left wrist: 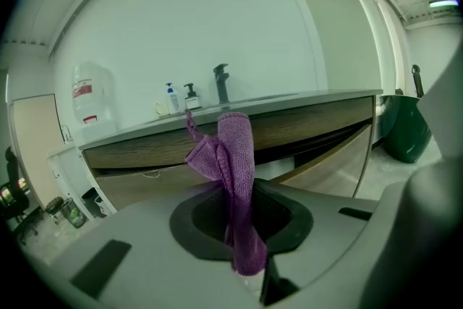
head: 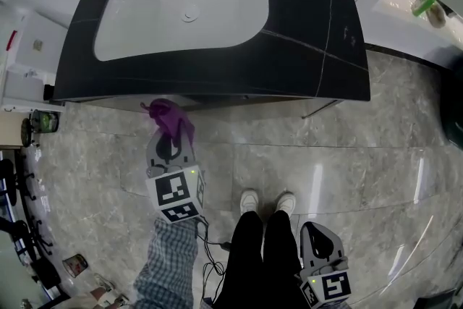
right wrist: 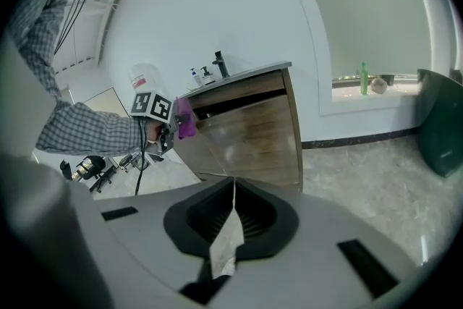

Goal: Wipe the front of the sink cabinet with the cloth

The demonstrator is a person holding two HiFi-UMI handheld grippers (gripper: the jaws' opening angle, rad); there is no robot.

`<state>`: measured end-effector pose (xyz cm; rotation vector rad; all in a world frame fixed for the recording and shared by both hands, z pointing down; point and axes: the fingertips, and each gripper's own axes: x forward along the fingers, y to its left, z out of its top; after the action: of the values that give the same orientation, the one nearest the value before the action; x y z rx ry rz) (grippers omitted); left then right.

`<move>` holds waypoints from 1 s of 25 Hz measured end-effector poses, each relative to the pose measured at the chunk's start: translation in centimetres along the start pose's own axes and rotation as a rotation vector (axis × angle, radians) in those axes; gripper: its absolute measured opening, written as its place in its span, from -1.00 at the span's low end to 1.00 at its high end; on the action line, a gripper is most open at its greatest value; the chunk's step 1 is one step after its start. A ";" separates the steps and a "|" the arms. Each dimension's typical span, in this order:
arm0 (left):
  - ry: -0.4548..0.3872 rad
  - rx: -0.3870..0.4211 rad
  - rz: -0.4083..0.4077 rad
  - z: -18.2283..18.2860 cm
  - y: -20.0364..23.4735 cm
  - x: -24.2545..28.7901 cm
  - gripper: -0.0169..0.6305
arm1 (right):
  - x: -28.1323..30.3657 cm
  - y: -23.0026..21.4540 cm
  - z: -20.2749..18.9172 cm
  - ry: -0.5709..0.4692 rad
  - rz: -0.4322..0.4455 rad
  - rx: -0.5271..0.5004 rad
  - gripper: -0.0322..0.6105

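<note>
Just beside countertop (head: 340, 47) edge, left gripper (head: 168, 132) pinches cloth (head: 171, 116).

Purple cloth (left wrist: 231, 177); black counter (head: 340, 25) round a white basin (head: 181, 3); brown wood-grain cabinet (right wrist: 253, 134); grey marbled floor (head: 325, 170); blue-grey checked sleeve (head: 170, 264) (black trousers (head: 260, 257) and white shoes (head: 249, 200) beside it).

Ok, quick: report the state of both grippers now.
Left gripper: closed on the purple cloth.
Right gripper: closed, holding nothing.
</note>
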<state>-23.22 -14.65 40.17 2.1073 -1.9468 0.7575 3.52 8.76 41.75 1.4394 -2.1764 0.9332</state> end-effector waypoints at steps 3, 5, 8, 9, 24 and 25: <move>0.003 -0.018 -0.007 0.1 -1.3 0.8 -0.78 | -0.4 -1.0 -0.6 0.009 -0.010 0.018 -0.83; 0.002 -0.023 -0.024 0.4 -2.4 1.2 -0.78 | -0.7 -1.6 -1.0 0.009 -0.017 0.029 -0.83; -0.003 -0.017 -0.055 0.7 -4.2 1.5 -0.78 | -1.0 -2.2 -1.5 0.012 -0.017 0.048 -0.83; -0.007 -0.016 -0.068 0.8 -4.9 1.5 -0.78 | -1.0 -2.4 -1.6 0.012 -0.017 0.053 -0.83; -0.066 -0.001 -0.213 2.9 -14.1 1.9 -0.78 | -3.1 -6.3 -3.2 0.004 -0.076 0.118 -0.83; -0.067 -0.002 -0.220 2.9 -14.6 1.9 -0.78 | -3.2 -6.5 -3.2 0.003 -0.080 0.119 -0.83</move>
<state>-8.31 -15.80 41.61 2.3241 -1.7059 0.6488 10.62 11.48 44.17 1.5660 -2.0756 1.0505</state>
